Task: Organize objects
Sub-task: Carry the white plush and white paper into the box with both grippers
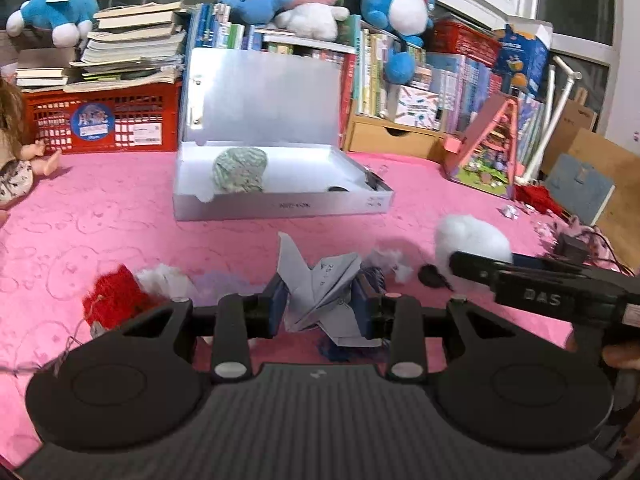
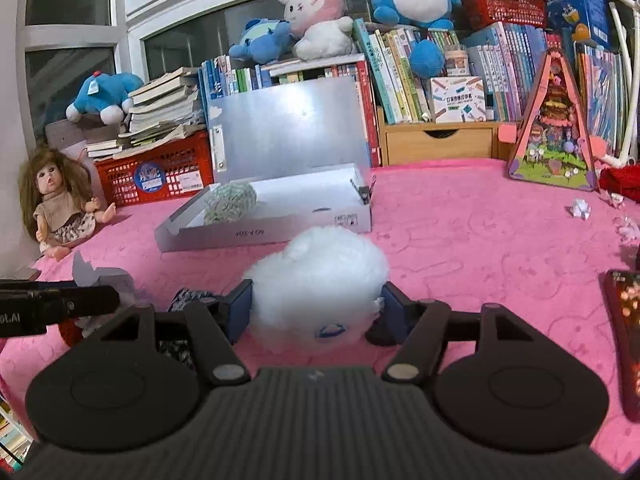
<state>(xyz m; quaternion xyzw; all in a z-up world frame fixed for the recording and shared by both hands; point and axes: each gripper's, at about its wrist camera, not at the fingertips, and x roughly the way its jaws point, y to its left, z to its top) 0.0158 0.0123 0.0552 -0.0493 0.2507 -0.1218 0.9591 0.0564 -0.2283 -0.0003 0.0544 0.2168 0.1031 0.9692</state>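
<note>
The left gripper (image 1: 323,307) has its fingers closed narrowly on a folded grey paper figure (image 1: 320,292), and the right gripper (image 2: 316,312) has its fingers pressed against both sides of a white fluffy ball (image 2: 318,280); both things sit low over the pink tabletop (image 1: 120,216), in front of the open silver case (image 1: 280,206). The step in hand looks like carrying these two into the case, and it would go best one at a time: lift each clear of the front wall, take the paper figure in gently so the squeeze does not crush its folds, and set the soft ball toward the free right half, letting go only once it rests on the floor of the case. The case stands with its lid upright at the back and holds a pale green-and-white yarn ball (image 1: 240,170) toward its left side; a small dark thing near the front right corner may be a lid or disc, but it is too small to tell. Loose bits remain on the cloth, among them a red yarn clump (image 1: 114,300) left of the left gripper.
</note>
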